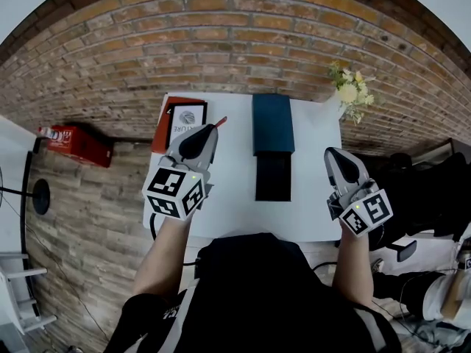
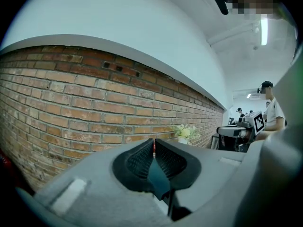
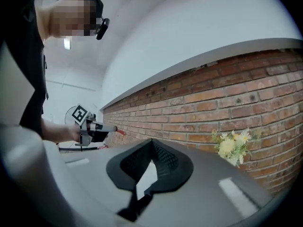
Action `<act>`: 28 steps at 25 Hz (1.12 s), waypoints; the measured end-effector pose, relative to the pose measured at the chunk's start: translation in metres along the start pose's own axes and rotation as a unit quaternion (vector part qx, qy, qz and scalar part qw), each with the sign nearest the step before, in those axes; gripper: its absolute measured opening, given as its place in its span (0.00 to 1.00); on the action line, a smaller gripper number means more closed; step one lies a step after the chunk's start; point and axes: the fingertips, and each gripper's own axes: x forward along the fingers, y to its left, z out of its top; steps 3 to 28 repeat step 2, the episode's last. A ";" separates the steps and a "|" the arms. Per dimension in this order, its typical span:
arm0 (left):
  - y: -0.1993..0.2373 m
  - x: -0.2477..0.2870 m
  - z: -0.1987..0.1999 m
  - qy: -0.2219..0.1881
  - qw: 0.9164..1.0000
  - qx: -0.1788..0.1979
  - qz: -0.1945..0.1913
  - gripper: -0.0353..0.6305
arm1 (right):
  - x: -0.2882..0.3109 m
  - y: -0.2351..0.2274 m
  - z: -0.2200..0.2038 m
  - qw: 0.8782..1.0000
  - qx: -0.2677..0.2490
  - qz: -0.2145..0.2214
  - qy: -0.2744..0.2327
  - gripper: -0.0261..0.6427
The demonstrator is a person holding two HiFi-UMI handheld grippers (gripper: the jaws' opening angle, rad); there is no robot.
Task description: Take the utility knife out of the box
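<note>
The white surface (image 1: 313,204) fills mid-frame with the open blue box (image 1: 272,123) at its centre, the right tool (image 1: 331,153) hangs closed and empty at the surface's right edge — apparently standing by — while the left tool (image 1: 213,129), left of the box, pinches the thin red utility knife (image 1: 221,121) clear of it, so the removal looks done.

I can read only the letters "LURE" on the black-edged white card (image 1: 185,122) at the far left of the counter (image 1: 235,215); its other print is too small.
</note>
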 end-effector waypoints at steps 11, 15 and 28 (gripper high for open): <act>-0.002 -0.001 0.001 -0.001 1.000 0.002 0.000 0.08 | -0.001 0.005 -0.003 1.000 0.007 -0.001 -0.005 0.04; -0.002 -0.001 0.001 -0.001 1.000 0.002 0.000 0.08 | -0.001 0.005 -0.003 1.000 0.007 -0.001 -0.005 0.04; -0.002 -0.001 0.001 -0.001 1.000 0.002 0.000 0.08 | -0.001 0.005 -0.003 1.000 0.007 -0.001 -0.005 0.04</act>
